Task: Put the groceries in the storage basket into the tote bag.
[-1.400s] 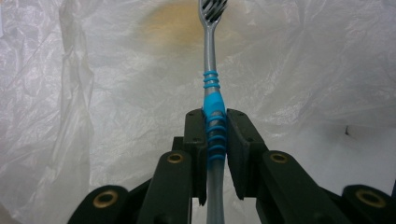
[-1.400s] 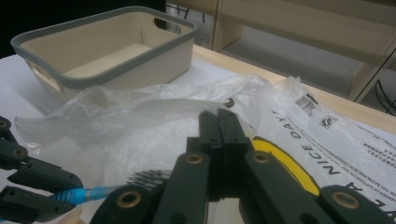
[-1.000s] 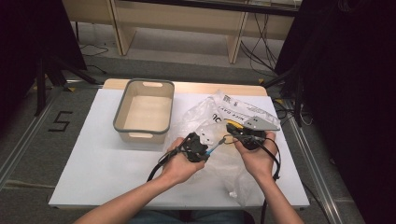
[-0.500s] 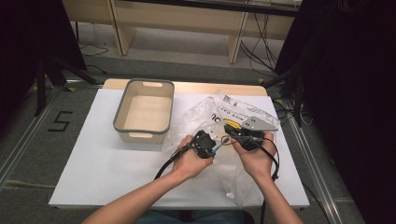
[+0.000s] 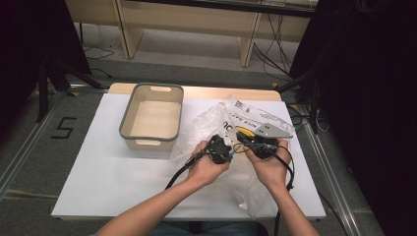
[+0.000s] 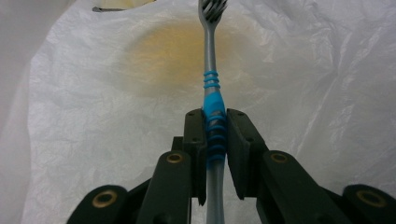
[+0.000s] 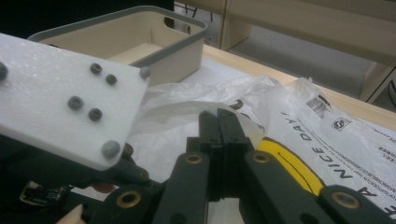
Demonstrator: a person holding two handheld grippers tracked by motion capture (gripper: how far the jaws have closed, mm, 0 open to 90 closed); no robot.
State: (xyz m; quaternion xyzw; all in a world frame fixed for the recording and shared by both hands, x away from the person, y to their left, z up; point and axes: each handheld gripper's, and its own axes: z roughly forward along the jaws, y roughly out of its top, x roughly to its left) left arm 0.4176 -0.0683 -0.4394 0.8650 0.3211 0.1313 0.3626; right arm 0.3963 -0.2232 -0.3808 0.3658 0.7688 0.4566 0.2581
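The left gripper has its jaws clamped on a toothbrush, gripping the blue ribbed part of the grey handle, with the bristle head pointing away into a white plastic bag. Just beside it, the right gripper has its jaws pressed together on a thin edge of that bag. Both meet over the crumpled bag on the white table, with a beige basket near the left.
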